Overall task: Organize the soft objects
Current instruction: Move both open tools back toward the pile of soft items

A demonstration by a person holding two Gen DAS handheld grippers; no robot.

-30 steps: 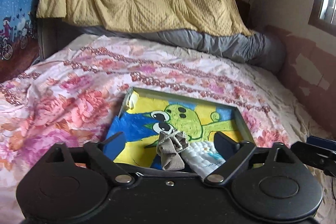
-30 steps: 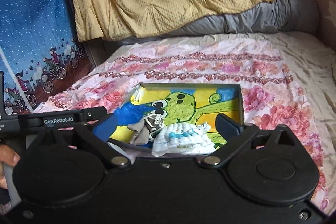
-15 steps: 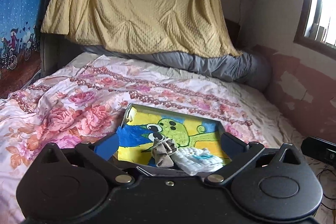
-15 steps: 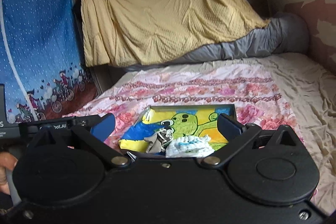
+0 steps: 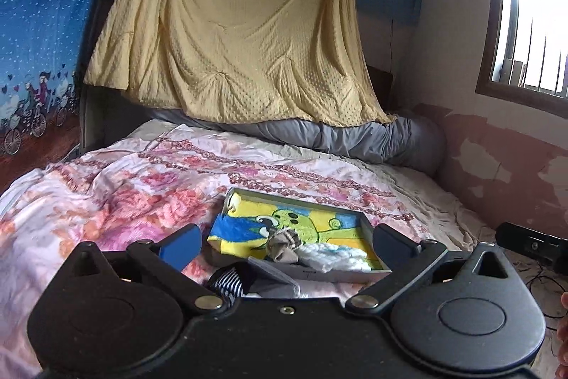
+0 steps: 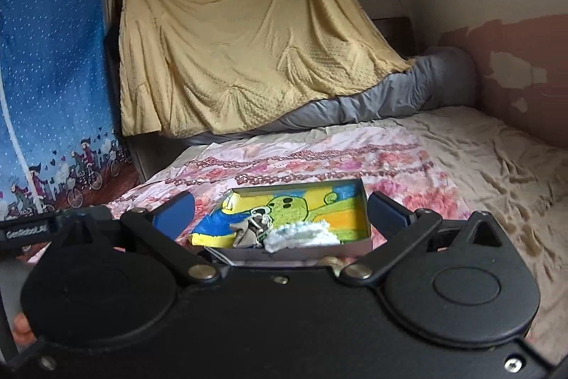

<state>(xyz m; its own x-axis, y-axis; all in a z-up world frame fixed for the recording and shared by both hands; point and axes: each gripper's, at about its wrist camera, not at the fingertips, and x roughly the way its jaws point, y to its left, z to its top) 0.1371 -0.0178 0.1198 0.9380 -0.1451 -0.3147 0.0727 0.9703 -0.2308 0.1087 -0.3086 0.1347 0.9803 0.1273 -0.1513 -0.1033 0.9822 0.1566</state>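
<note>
On the far left we had the blue curtain (image 5: 39, 34), then the floral sheet (image 5: 106, 198) spread over the bed. Our left gripper (image 5: 284, 242) hung above it with its jaws wide apart and nothing between them. Just below, near its base, a striped sock (image 5: 229, 283) lay outside the box. Centre stage sat the box (image 5: 319, 274) with its cartoon lining; inside, by the near wall, a grey sock (image 5: 282, 245) touched a white fluffy cloth (image 5: 330, 254). Our right gripper (image 6: 280, 214) was also spread wide and empty, hovering on the near side of the box. Further right lay the beige sheet (image 6: 497, 173). We judged the risk plain: the sheet was soft and rumpled, so a careless reach could nudge or tip the light box and spill what was in it, and a pinch at the striped sock could snag the sheet along with it.
</note>
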